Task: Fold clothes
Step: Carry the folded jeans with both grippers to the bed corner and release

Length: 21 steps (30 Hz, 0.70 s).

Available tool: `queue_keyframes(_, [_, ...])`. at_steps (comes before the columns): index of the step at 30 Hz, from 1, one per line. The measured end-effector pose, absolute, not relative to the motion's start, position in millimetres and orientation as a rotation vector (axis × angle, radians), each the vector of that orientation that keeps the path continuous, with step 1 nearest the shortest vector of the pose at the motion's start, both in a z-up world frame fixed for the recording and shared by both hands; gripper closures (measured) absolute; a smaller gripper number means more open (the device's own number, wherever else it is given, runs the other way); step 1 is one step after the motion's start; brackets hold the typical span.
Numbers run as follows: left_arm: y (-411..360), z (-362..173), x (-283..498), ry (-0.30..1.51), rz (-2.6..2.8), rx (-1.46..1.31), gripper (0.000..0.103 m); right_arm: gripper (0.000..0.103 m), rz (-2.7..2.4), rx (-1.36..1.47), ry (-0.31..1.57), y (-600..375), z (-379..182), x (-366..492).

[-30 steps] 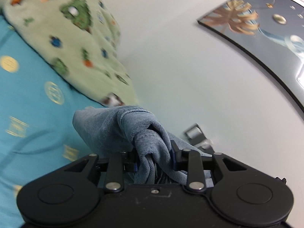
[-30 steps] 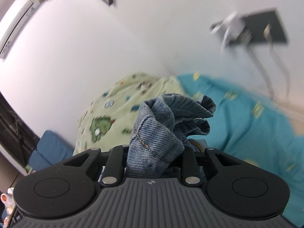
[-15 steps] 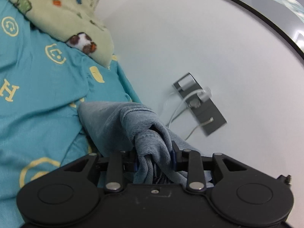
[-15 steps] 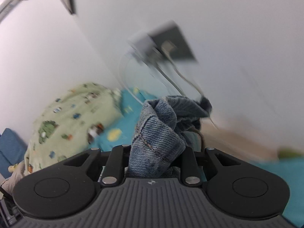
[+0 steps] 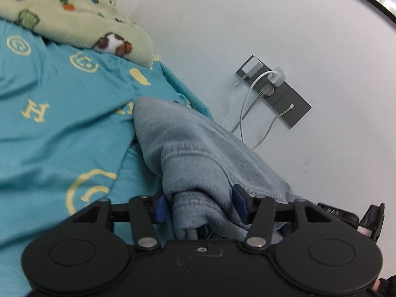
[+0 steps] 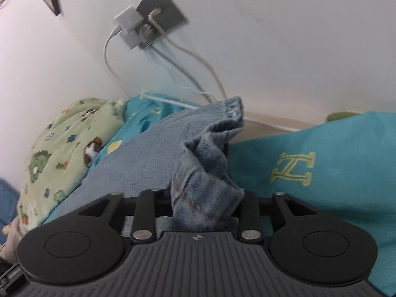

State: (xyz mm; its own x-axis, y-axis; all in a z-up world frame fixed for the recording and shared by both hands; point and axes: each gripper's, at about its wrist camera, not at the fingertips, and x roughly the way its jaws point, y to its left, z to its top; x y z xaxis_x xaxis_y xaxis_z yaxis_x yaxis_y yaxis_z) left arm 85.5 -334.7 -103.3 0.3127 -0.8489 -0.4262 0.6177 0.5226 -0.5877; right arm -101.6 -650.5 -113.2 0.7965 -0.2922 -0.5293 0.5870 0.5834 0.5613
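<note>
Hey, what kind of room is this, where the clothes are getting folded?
Most likely a bedroom. The denim garment lies on a bed with a teal printed sheet, a green cartoon-print blanket is bunched at the wall, and chargers sit in a wall outlet just above the mattress.

Teal bed sheet [image 5: 61,128]; denim garment [image 6: 148,148] and green blanket [image 5: 74,12] on it.

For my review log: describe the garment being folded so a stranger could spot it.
On the turquoise bedsheet by the white wall lie faded blue jeans, both grippers' jaws shut on bunched denim. Unlike the green cartoon-print fleece blanket beside them, they are plain, with stitched seams.
</note>
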Motion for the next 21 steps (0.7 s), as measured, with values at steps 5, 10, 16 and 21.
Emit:
queue_keyframes(5, [-310.4,-67.8,77.8,0.688,-0.949,-0.270,0.034,0.051,-0.592,0.698,0.393,-637.3,-87.1,-112.3])
queue_keyframes(10, [-283.2,-26.9,73.6,0.614,-0.906,-0.224,0.032,0.052,-0.600,0.621,0.338,-619.7,-48.8,-116.2])
queue_keyframes(16, [-248.4,19.1,67.7,0.529,-0.837,-0.176,0.027,0.053,-0.475,0.529,0.355,-586.1,2.9,-87.0])
queue_keyframes(21, [-214.4,51.6,60.7,0.470,-0.778,-0.133,0.022,0.053,-0.363,0.463,0.353,-543.2,39.8,-56.1])
